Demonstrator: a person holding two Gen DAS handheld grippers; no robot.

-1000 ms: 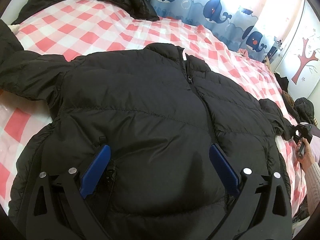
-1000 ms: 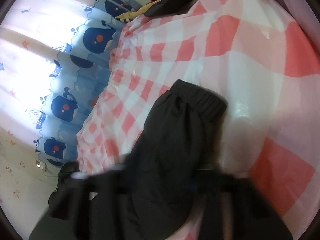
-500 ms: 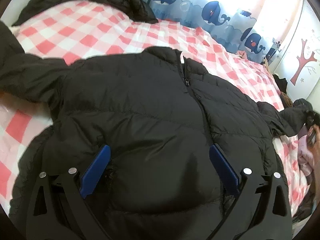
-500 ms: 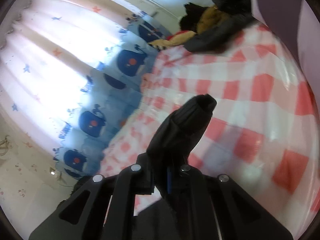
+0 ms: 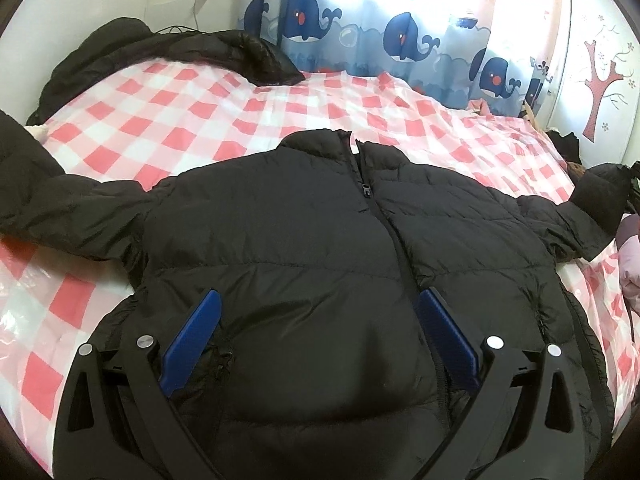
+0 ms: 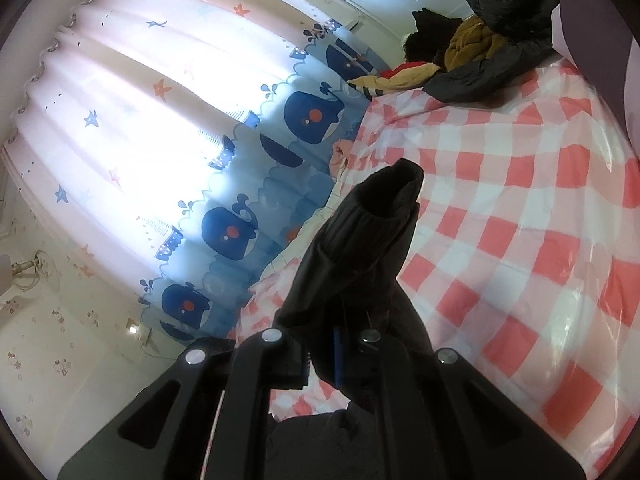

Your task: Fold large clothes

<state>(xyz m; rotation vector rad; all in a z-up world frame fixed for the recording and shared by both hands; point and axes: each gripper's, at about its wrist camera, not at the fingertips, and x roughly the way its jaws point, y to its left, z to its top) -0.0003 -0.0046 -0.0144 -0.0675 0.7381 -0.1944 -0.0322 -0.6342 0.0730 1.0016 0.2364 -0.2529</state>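
A black puffer jacket (image 5: 312, 232) lies front-up and zipped on the red-and-white checked bed cover (image 5: 192, 120), collar toward the curtain. My left gripper (image 5: 320, 316) hovers open over the jacket's lower front, its blue pads wide apart with nothing between them. The jacket's right sleeve (image 5: 592, 208) is raised off the bed at the far right. In the right wrist view my right gripper (image 6: 324, 356) is shut on that sleeve (image 6: 360, 248), whose elastic cuff (image 6: 396, 192) sticks up beyond the jaws. The left sleeve (image 5: 60, 208) lies spread out flat.
Another dark coat (image 5: 192, 56) lies along the head of the bed. A pile of dark and mustard clothes (image 6: 480, 40) sits at the far corner by the whale-print curtain (image 6: 240, 200). A person's pale sleeve (image 5: 628, 248) shows at the right edge.
The right gripper has shut on the sleeve and lifted it off the bed cover, the cuff now standing up. The left gripper rose a little over the jacket and stays open.
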